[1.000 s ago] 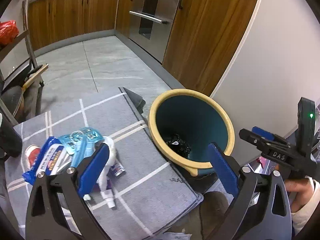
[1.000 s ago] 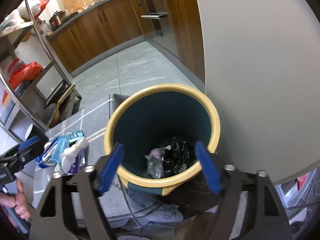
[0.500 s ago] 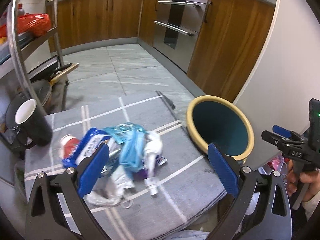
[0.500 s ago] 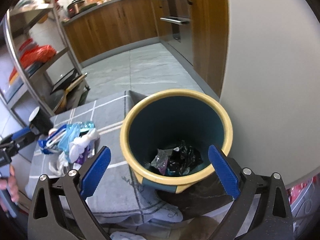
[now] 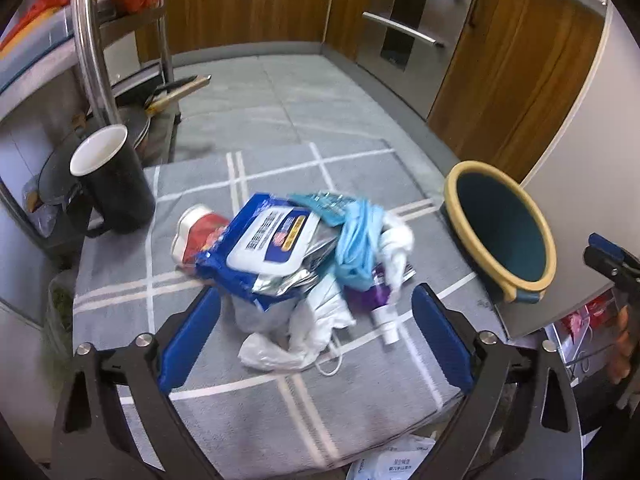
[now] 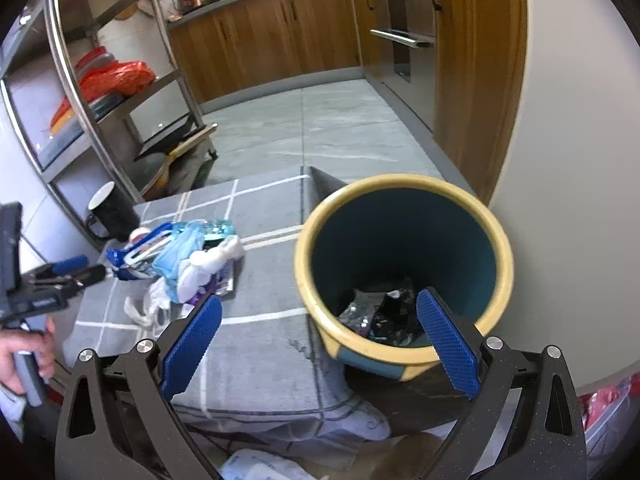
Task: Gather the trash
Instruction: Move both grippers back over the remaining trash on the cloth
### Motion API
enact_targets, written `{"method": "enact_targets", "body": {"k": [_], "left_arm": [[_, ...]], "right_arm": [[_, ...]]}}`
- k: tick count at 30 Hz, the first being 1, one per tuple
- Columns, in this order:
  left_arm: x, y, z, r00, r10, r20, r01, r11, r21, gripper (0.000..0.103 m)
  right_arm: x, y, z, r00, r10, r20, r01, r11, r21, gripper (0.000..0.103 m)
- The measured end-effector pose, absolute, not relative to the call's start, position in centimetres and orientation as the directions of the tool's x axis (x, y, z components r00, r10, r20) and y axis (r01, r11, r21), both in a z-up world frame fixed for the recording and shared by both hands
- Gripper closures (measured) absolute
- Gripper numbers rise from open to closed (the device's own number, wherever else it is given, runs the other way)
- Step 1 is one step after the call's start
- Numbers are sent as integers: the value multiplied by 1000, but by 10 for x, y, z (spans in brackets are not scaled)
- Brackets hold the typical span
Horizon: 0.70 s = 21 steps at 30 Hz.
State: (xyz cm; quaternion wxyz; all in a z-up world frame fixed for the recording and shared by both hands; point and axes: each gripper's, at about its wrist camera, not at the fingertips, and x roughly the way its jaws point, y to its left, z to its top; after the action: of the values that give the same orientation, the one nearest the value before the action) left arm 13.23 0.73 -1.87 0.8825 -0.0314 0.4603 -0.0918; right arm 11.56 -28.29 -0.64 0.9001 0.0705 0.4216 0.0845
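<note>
A pile of trash lies on the grey checked cloth (image 5: 280, 408): a blue wet-wipe pack (image 5: 264, 248), a red wrapper (image 5: 200, 236), a light blue glove (image 5: 358, 240), white crumpled plastic (image 5: 296, 340) and a small tube (image 5: 386, 322). The pile also shows in the right wrist view (image 6: 180, 260). A teal bin with a yellow rim (image 5: 500, 224) stands to the right; it holds dark wrappers (image 6: 380, 312). My left gripper (image 5: 316, 344) is open and empty, just in front of the pile. My right gripper (image 6: 320, 340) is open and empty, in front of the bin (image 6: 404, 268).
A black mug (image 5: 112, 184) stands on the cloth's far left corner. A steel rack (image 5: 92, 40) with pans stands left of it. Wooden cabinets (image 5: 512, 64) and an oven line the far side. A white wall (image 6: 580, 160) is right of the bin. White packaging (image 5: 392, 460) lies below the cloth's front edge.
My left gripper has swung left from the bin to face the trash pile. My right gripper has pulled back from the bin and its jaws have opened wider.
</note>
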Motion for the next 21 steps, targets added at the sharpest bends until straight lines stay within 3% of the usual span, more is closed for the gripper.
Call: {"method": "enact_targets", "body": {"k": [10,14,21], "left_arm": [[136,28,-34,533,-177,-828,81,984,-158,18],[137,34,-35,536,-182,-825,73,983,-170,18],[137,43,-29,556,-198,-807,66,979,-195,19]], "right_arm": [[143,-255,-19,578,334,-745,-89,933,350,9],[159,-234,-31,538,359,-763,-82,923,377,24],[186,-197,-62,462,414,-785,-58,897,439,34]]}}
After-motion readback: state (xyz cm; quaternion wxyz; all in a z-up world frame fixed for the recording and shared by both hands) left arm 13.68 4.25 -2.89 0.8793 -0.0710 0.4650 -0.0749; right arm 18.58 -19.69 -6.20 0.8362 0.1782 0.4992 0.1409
